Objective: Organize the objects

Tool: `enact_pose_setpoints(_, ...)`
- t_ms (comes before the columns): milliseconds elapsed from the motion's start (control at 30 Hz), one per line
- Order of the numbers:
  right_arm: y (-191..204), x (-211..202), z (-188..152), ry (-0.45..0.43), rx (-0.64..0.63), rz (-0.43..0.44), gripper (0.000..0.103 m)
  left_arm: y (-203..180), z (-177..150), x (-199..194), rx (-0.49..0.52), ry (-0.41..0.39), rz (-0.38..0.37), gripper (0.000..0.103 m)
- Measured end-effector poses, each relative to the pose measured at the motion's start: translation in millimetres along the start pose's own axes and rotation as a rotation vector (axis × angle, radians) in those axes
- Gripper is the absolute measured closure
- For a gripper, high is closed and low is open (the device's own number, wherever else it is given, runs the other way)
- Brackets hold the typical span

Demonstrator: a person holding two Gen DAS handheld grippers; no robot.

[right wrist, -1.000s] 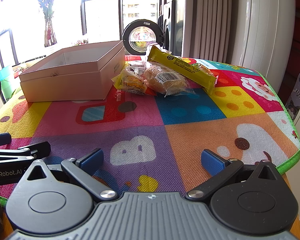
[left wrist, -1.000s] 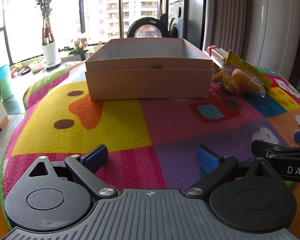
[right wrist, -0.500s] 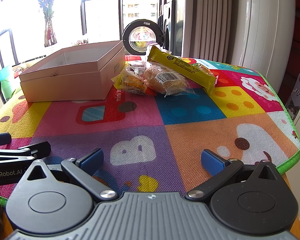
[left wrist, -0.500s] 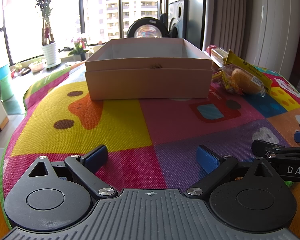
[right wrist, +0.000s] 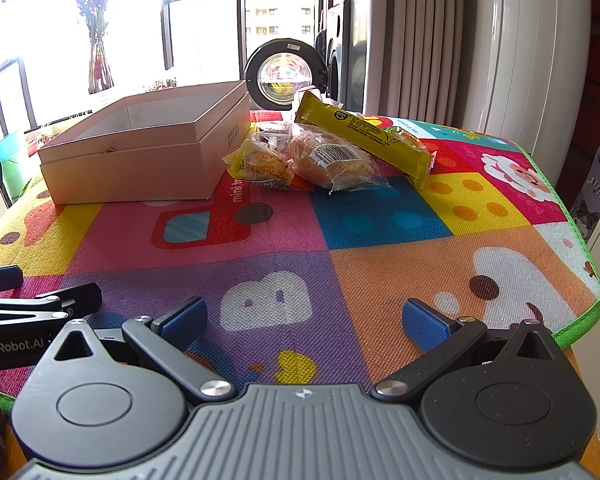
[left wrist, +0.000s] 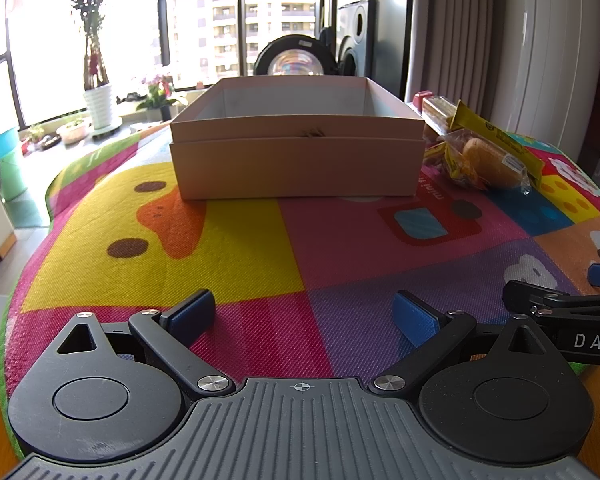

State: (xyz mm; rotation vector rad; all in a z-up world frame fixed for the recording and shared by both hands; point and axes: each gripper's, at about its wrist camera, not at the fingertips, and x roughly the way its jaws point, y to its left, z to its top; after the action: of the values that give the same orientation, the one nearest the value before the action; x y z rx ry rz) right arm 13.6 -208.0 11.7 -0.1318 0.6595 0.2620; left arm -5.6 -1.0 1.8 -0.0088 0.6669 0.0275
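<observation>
Surface: bright patchwork mat (right wrist: 380, 272) on a table, windows and a washer (right wrist: 282, 76) behind
Box (left wrist: 298, 166): open, pink, looks empty, at 12 o'clock from the left gripper (left wrist: 302, 316)
Snacks: bun (right wrist: 332, 160), yellow bag (right wrist: 262, 168) and long yellow bar (right wrist: 364, 132) heaped just beside the box's right wall, at 12 o'clock from the right gripper (right wrist: 304, 318)
Left jaws: spread wide, holding nothing
Right jaws: spread wide, holding nothing, well short of the heap
Stage: likely the start, nothing boxed yet
Risk: bar leans on the bun, so lifting the bun first could tip it off; slick wrappers may slip from the pads; a low reach could nudge the box
</observation>
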Motion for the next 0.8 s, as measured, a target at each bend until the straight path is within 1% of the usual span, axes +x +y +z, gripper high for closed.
enact_pose_setpoints(67, 1.2, 0.6, 0.5, 0.001, 0.006, -0.009, 0.0, 0.6, 0.1, 0.4, -0.001, 0.0, 0.0, 0.003)
enact_pose_setpoints(800, 1.1, 0.4, 1.9, 0.008, 0.01, -0.006, 0.0, 2.5, 0.2, 5.0, -0.005, 0.0, 0.004, 0.003)
